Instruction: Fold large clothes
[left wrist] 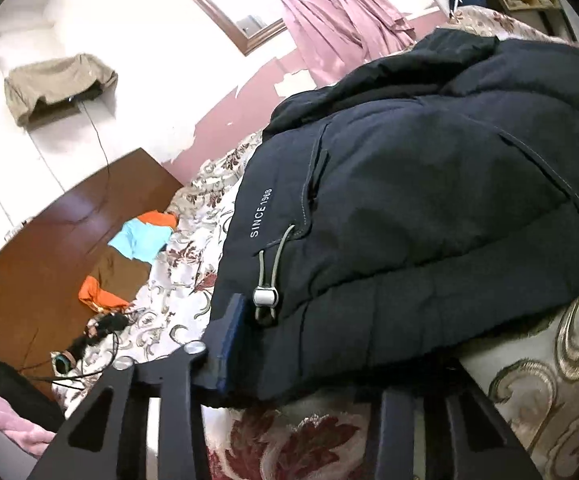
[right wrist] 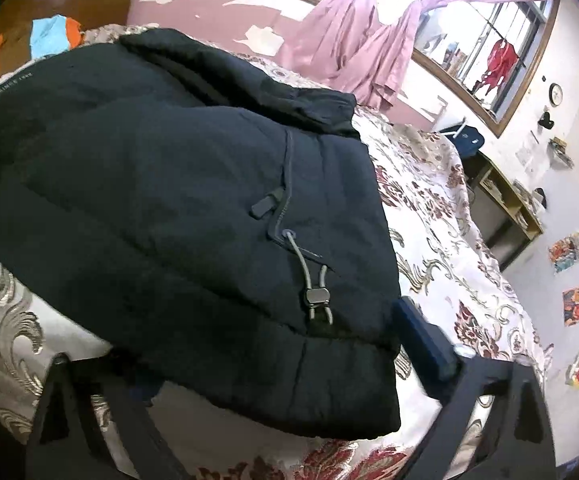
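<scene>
A large dark navy padded jacket (left wrist: 429, 168) lies on a floral bedspread (left wrist: 185, 280); it also shows in the right wrist view (right wrist: 177, 184). My left gripper (left wrist: 309, 364) is at the jacket's near hem, jaws wide apart with the hem between them; one blue fingertip (left wrist: 231, 332) lies against the hem beside a white cord stopper (left wrist: 266, 296), the other finger is under the fabric. My right gripper (right wrist: 233, 344) stands at the other hem corner, jaws wide apart around the fabric, right fingertip (right wrist: 421, 332) beside the jacket edge, near a grey cord stopper (right wrist: 316, 295).
An orange, blue and brown garment (left wrist: 129, 256) and cables lie at the bed's far left, by a wooden headboard (left wrist: 49, 248). Pink curtains (right wrist: 369, 48) hang at the window. A wooden shelf (right wrist: 505, 208) stands right of the bed (right wrist: 449, 240).
</scene>
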The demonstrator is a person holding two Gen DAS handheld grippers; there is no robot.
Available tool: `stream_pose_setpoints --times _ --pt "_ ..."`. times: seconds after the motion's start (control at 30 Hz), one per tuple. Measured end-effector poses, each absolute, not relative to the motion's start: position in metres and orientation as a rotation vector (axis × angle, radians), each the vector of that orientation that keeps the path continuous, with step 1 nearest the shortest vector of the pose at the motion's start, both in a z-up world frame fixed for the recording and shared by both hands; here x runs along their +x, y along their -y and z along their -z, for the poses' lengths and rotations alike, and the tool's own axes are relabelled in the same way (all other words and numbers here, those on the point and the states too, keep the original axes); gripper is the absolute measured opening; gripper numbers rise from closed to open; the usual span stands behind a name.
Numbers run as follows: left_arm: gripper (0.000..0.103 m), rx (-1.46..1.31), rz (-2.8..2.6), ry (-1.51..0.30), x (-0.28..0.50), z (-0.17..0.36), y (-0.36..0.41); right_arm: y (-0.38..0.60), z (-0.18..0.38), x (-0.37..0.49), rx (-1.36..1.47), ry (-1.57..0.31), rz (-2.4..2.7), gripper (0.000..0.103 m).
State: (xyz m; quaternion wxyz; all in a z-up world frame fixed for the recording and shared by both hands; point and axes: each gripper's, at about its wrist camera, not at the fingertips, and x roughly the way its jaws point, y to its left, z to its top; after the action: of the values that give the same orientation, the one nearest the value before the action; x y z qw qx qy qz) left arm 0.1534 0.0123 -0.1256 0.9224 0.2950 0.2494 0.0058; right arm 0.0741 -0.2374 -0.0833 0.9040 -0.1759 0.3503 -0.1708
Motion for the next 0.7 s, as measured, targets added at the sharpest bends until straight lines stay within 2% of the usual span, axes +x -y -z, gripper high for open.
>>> stream_pose_setpoints --times 0.03,0.1,0.17,0.2,0.47,0.7 --pt "0.025 0.602 -0.008 -0.510 0.153 0.123 -0.012 0.235 0.082 0.072 -0.369 -0.715 0.342 0.070" --pt "0.020 0.612 -0.004 -0.499 0.153 0.116 -0.009 0.229 0.079 0.068 -0.388 -0.686 0.307 0.048" --pt "0.019 0.591 -0.002 -0.481 0.149 0.104 -0.008 0.228 0.072 0.065 -0.378 -0.659 0.295 0.041" --pt "0.018 0.569 -0.003 -0.473 0.146 0.098 -0.008 0.230 0.068 0.064 -0.355 -0.652 0.275 0.030" --pt "0.016 0.271 0.018 -0.520 0.146 0.054 -0.024 0.240 0.048 0.055 -0.191 -0.600 0.245 0.014" --pt "0.016 0.156 0.040 -0.491 0.120 0.016 -0.036 0.234 0.017 0.021 -0.174 -0.469 0.243 0.010"
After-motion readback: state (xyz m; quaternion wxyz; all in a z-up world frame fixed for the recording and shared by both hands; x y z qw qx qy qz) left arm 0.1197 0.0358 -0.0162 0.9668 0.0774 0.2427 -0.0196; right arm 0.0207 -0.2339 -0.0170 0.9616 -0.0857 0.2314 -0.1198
